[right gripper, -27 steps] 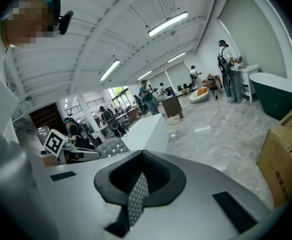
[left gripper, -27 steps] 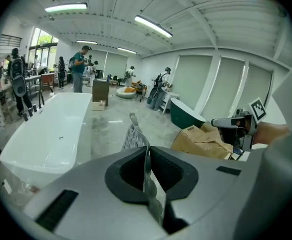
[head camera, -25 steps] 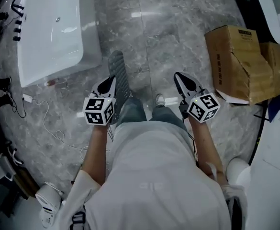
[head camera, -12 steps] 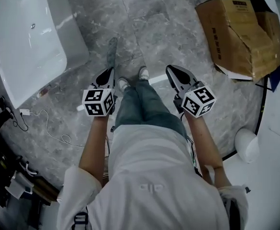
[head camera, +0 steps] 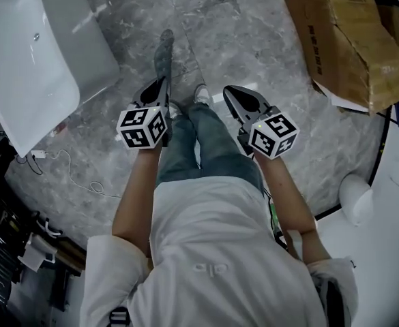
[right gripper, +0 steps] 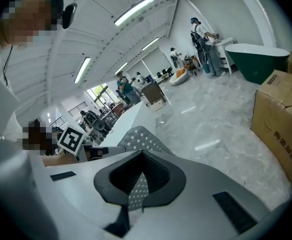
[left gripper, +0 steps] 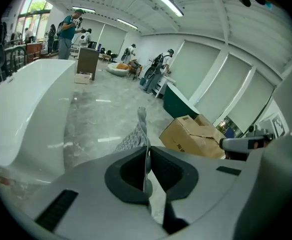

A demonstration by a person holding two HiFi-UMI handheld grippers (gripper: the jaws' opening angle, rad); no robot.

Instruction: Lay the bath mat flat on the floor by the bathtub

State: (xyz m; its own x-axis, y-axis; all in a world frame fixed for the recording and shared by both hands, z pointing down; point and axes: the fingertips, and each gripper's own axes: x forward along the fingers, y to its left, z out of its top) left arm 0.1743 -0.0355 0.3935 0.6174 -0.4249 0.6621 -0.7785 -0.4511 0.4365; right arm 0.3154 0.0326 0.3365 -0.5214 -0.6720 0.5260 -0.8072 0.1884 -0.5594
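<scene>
Bath mat [left gripper: 131, 138]: grey pliable sheet, pinched in left gripper [left gripper: 146, 160] and right gripper [right gripper: 140, 166], jaws narrow on it, beside glossy white bathtub [head camera: 28, 67]. Head view: thin edge-on strip; right gripper view shows its dotted face

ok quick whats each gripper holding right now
left gripper: closed on the grey perforated bath mat
right gripper: closed on the same mat

You stand in big open work hall: marble floor [head camera: 254, 46], white bathtub [head camera: 28, 60], green tub [right gripper: 258, 59], cardboard box [head camera: 349, 39], strip lights [right gripper: 133, 10], people [left gripper: 68, 31].
</scene>
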